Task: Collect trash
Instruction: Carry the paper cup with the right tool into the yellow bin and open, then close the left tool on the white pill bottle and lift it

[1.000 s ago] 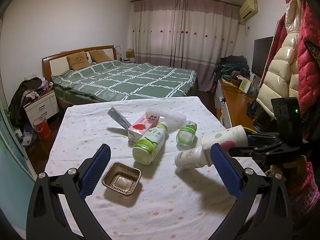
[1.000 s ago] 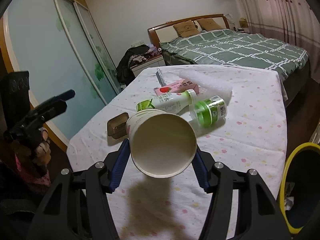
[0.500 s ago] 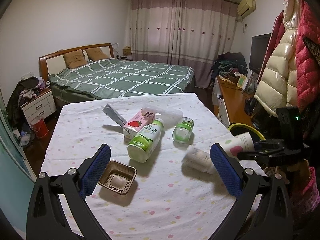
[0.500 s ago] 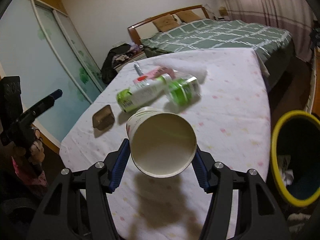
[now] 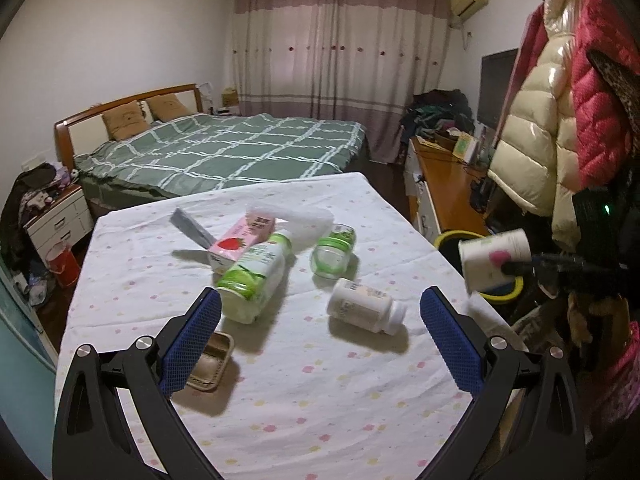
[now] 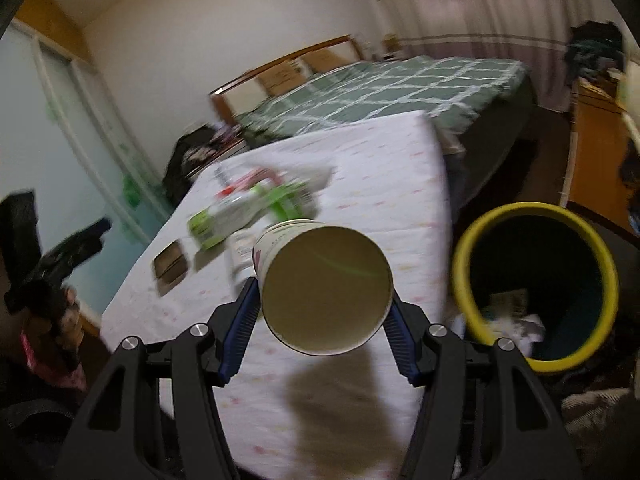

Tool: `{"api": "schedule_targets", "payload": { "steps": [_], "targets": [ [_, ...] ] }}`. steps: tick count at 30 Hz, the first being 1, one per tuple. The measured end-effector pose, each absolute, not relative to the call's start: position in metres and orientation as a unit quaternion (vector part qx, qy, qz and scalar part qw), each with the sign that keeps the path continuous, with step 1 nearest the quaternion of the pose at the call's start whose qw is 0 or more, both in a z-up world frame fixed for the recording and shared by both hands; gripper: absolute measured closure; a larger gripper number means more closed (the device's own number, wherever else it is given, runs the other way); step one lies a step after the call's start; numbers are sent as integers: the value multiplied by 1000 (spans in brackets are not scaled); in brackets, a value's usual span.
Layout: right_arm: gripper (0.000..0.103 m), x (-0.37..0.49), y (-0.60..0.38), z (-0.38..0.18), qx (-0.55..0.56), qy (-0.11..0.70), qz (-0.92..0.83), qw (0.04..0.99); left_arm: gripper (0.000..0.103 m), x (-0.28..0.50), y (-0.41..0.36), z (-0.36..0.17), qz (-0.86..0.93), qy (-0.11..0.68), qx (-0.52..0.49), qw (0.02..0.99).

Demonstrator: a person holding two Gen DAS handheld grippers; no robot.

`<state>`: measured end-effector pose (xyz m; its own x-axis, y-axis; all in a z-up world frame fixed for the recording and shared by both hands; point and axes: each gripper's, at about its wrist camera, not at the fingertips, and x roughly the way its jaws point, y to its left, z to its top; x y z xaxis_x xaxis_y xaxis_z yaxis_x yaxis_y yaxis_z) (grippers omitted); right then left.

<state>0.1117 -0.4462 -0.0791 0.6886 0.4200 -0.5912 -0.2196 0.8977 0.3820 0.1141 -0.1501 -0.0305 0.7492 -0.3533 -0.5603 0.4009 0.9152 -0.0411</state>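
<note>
My right gripper is shut on a white paper cup, held on its side past the table's right edge, left of the yellow-rimmed bin. The cup also shows in the left wrist view above the bin. My left gripper is open and empty above the table. On the table lie a white pill bottle, a green-label milk bottle, a small green jar, a pink carton and a brown tray.
A crumpled clear wrap and a grey card lie behind the carton. Puffy coats hang at the right. A wooden desk and a bed stand beyond the table. The bin holds some rubbish.
My right gripper has carried the cup off the table to the right, toward the bin. The white pill bottle now lies uncovered on the table. My left gripper has drawn back a little.
</note>
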Motion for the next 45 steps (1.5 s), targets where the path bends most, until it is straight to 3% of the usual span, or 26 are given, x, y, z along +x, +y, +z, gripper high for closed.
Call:
{"api": "schedule_targets", "payload": {
  "steps": [16, 31, 45],
  "targets": [
    [43, 164, -546, -142, 140, 410, -39, 900, 5, 130, -191, -50, -236, 318, 69, 916],
    [38, 175, -549, -157, 151, 422, -45, 893, 5, 147, -209, -72, -265, 348, 86, 895],
    [38, 173, -544, -167, 162, 429, -32, 888, 5, 194, -244, -122, -313, 381, 166, 854]
  ]
}}
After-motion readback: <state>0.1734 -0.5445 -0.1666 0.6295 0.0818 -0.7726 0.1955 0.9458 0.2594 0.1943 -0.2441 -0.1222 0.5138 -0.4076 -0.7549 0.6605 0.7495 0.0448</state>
